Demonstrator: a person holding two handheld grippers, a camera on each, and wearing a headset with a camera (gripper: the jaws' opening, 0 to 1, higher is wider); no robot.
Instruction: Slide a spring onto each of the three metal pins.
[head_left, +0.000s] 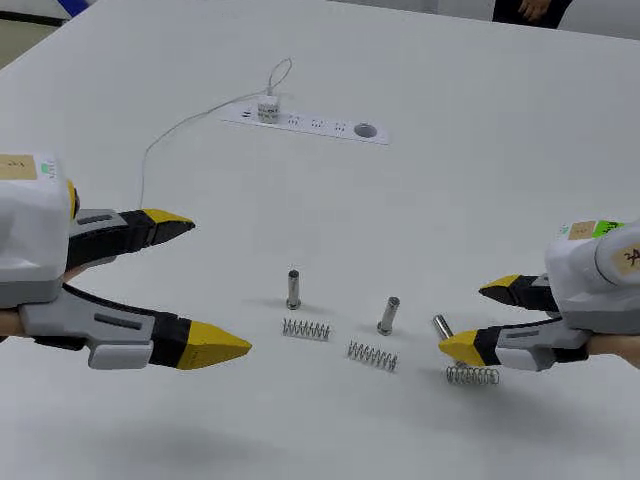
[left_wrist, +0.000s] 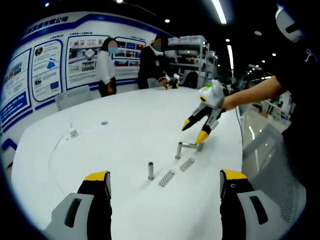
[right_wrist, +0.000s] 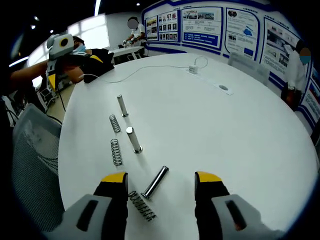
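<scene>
The left tongs (head_left: 218, 285) gaped wide and empty, well apart from the work. The right tongs (head_left: 462, 318), equally wide and empty, hung near a short silver metal pin (right_wrist: 155, 181) lying on its side on the white surface (head_left: 450, 200), a small coiled wire spring (right_wrist: 142, 206) just beside it. The left pin (head_left: 293, 288) and the middle pin (head_left: 388, 315) stood upright, springs near. The springs looked light, squashy and apt to roll, so a gentle mid-coil pinch seemed best. The pins looked stiff and slick, wanting a firm hold on the shaft.

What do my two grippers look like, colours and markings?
The left gripper and right gripper match: white housings, grey and black jaws, yellow pointed tips. The left housing carries a tan label; the right carries tan and green labels.
</scene>
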